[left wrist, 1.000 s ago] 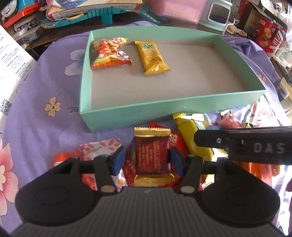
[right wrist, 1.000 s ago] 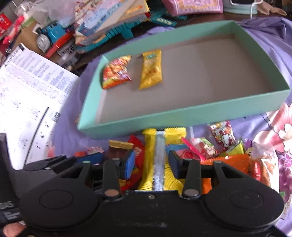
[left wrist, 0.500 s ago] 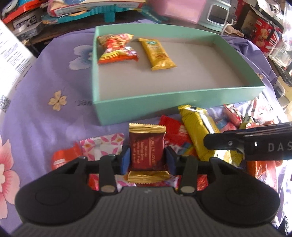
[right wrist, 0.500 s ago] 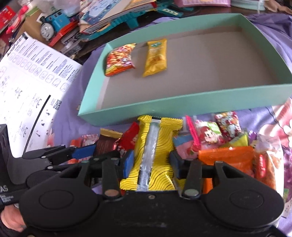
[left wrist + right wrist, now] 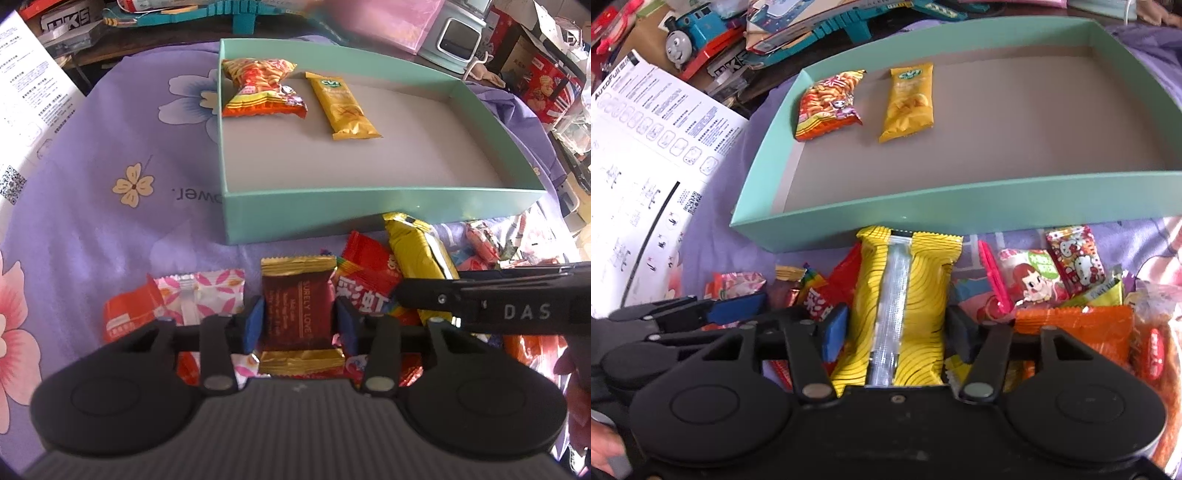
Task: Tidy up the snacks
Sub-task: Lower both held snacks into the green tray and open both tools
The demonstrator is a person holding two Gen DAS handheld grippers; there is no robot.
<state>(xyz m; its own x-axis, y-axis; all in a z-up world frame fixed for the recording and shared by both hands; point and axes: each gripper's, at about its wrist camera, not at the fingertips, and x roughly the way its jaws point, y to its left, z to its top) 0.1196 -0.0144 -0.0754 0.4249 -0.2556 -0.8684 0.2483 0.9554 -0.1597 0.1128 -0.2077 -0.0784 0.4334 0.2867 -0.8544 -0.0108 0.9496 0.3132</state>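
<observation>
In the near pile, the left gripper [image 5: 298, 325] is closing its jaws on the small dark-red foil snack packet [image 5: 295, 314], pads at its two sides; it looks light, soft and slippery, so mid-body is best. Just right, the right gripper [image 5: 897, 334] is opening around the yellow striped plastic snack bag [image 5: 905, 306], not pressing it, and farther away the shallow mint-green cardboard box [image 5: 369, 214] holds two packets at its far left.

Left tongs [image 5: 299, 325] closing around a square packet [image 5: 297, 310], right tongs [image 5: 895, 332] opening around a long ribbed packet [image 5: 905, 302], snack heap [image 5: 1071, 295] beside both, tray [image 5: 369, 218] just beyond, two packets [image 5: 262, 88] in its far left corner, printed sheet [image 5: 639, 166] left.
</observation>
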